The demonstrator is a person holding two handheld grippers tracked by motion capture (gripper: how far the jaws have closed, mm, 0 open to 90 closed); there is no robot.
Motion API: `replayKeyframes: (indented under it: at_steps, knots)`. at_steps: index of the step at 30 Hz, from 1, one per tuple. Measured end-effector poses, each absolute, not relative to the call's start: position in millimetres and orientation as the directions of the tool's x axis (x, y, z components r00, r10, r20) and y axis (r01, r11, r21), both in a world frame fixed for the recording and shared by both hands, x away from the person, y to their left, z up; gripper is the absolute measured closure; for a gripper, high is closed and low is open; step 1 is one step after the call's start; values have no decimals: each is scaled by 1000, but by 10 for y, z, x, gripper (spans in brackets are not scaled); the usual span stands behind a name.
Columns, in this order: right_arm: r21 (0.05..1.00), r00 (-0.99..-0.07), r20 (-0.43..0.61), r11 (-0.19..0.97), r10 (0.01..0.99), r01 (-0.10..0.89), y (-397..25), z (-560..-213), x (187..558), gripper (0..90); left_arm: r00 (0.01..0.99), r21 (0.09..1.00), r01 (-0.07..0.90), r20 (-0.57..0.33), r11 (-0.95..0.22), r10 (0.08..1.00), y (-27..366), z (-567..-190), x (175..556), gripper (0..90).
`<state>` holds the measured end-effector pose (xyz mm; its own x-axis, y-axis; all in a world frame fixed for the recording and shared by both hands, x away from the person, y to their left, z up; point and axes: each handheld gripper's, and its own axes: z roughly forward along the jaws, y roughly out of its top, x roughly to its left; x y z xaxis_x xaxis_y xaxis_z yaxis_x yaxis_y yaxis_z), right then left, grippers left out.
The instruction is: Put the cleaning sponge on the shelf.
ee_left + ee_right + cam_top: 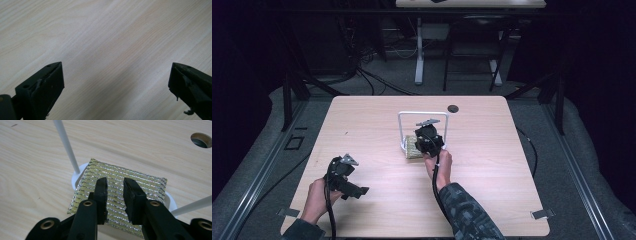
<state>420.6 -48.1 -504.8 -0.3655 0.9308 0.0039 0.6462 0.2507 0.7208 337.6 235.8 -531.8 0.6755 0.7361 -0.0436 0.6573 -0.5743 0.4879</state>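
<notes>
Right gripper [114, 185] hangs over the sponge [120, 195] lying across the white rack [423, 130] base mid-table, jaws narrowed but apart and gripping nothing, seemingly lined up to pinch it, while the left gripper [346, 180] waits wide open near the table's [492, 165] front-left edge.
</notes>
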Motion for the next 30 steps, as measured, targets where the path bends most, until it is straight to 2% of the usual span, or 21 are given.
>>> replayKeyframes:
  at_steps: [13, 14, 19, 30]
  knots:
    - [713, -458, -1, 322, 889, 623, -633, -4869, 4015, 574, 678, 486, 657, -47, -576, 734, 2356, -5319, 3380, 1]
    - [709, -467, 9, 324, 884, 626, -676, -4840, 3987, 531, 678, 486, 657, -47, -576, 733, 2354, -5319, 3380, 1]
    - [704, -503, 17, 347, 864, 620, -793, -4766, 3904, 436, 680, 482, 656, -44, -581, 732, 2345, -5323, 3379, 1]
    - [711, -515, 9, 357, 857, 606, -1102, -4640, 3713, 288, 682, 480, 655, -44, -583, 730, 2336, -5331, 3380, 1]
